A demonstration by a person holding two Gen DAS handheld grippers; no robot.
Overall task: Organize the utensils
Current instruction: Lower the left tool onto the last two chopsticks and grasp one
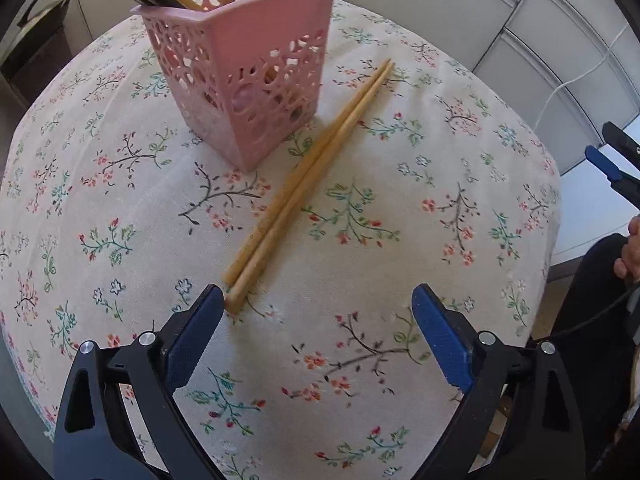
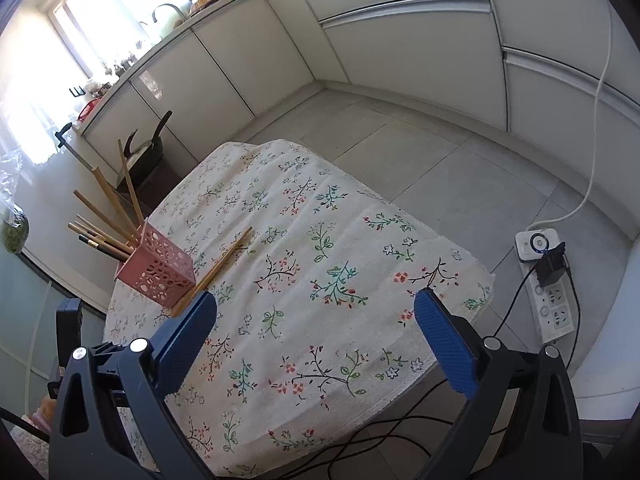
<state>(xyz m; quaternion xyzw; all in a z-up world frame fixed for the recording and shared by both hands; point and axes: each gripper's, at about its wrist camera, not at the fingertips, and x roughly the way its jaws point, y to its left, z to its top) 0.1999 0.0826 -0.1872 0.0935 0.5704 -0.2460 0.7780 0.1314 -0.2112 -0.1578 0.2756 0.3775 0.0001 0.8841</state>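
Left wrist view: we list our left gripper (image 1: 318, 300), blue ribbed pads spread wide and holding nothing, low over the floral tablecloth (image 1: 400, 208). One pad tip sits just beside the near ends of the loose chopsticks (image 1: 308, 184), a pale wooden pair lying side by side; we judge this lines up a pickup. Behind stands the pink holder (image 1: 244, 76), perforated plastic, already stocked with upright chopsticks. Our right gripper shows at the far right edge.

Right wrist view: we list our right gripper (image 2: 316, 308), likewise spread and empty, held back over the cloth. Loose chopsticks (image 2: 224, 260) lie just beside the holder (image 2: 160, 268). Cloth looks thin, woven, slightly wrinkled.
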